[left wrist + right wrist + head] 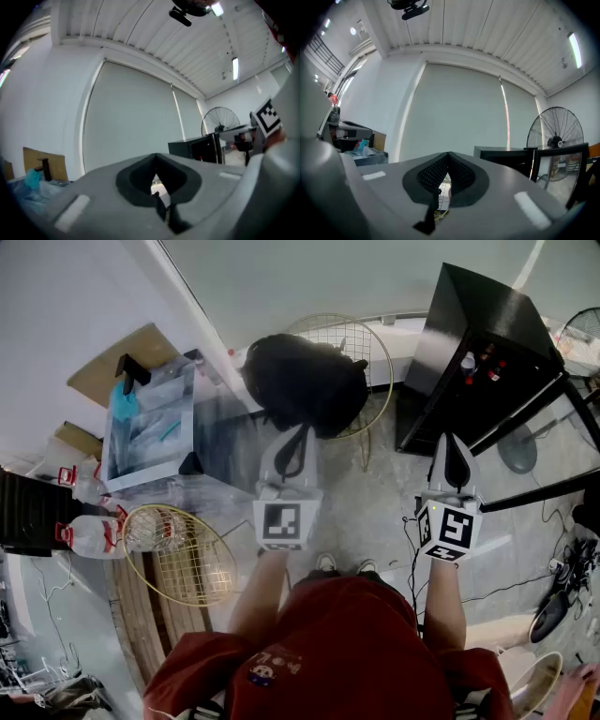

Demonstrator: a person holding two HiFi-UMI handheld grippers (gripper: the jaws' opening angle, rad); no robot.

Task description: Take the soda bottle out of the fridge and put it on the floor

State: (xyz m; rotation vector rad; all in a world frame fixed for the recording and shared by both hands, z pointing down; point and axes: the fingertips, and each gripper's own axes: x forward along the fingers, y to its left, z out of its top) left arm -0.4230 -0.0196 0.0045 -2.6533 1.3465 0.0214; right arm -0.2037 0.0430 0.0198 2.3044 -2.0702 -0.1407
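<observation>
A black fridge (473, 343) stands open at the upper right of the head view, its glass door (574, 418) swung out to the right. Inside it are small bottles; one has a white cap (468, 362) and beside it are red-marked ones. I cannot tell which is the soda bottle. My right gripper (453, 440) is held level in front of the fridge, short of it, shut and empty. My left gripper (302, 430) is level too, shut on nothing, pointing at a black backpack (305, 381). The fridge (197, 149) also shows in the left gripper view, right of my left gripper (156, 157). In the right gripper view it (501, 157) stands beyond my right gripper (448, 154).
The backpack rests on a gold wire chair (370, 348). At the left are a clear plastic box (150, 423), a second wire chair (183, 554) and water bottles (94, 535). A standing fan (581, 329) and cables (525, 582) are near the fridge.
</observation>
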